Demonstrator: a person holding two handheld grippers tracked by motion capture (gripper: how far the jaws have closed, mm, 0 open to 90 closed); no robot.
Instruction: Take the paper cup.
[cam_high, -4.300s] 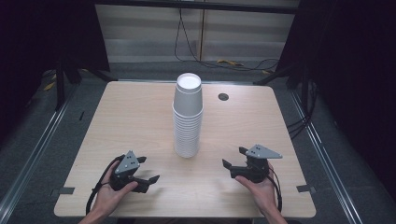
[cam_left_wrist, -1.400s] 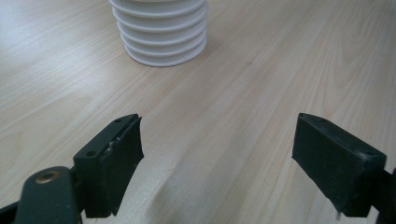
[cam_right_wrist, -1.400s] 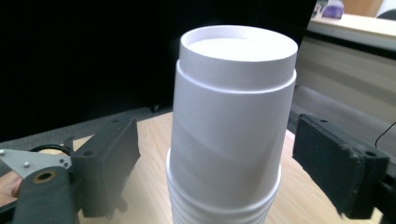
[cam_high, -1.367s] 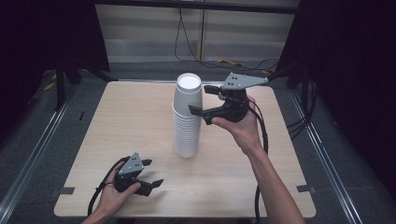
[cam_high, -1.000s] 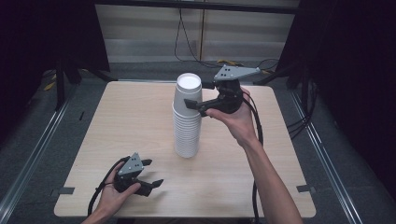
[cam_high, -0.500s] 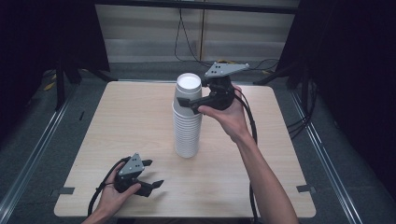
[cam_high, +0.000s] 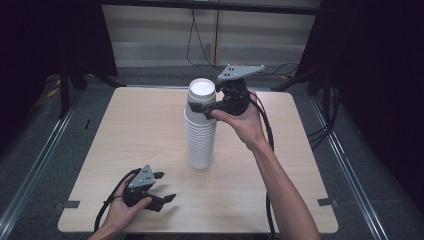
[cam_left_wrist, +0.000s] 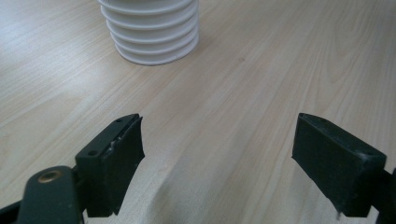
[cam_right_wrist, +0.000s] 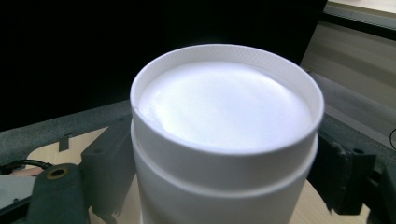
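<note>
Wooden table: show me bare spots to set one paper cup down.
Bare: the left half of the light wooden table, from the tall stack of white paper cups to the left edge, and the strip right of the forearm. Crowded: the near-left corner with the black left gripper; the stack's top, flanked by the black right gripper.

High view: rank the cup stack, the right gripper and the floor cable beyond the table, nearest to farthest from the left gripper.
1. cup stack, mid-table, just ahead and right of the left gripper.
2. right gripper, up at the stack's top.
3. floor cable, beyond the table's far edge.
</note>
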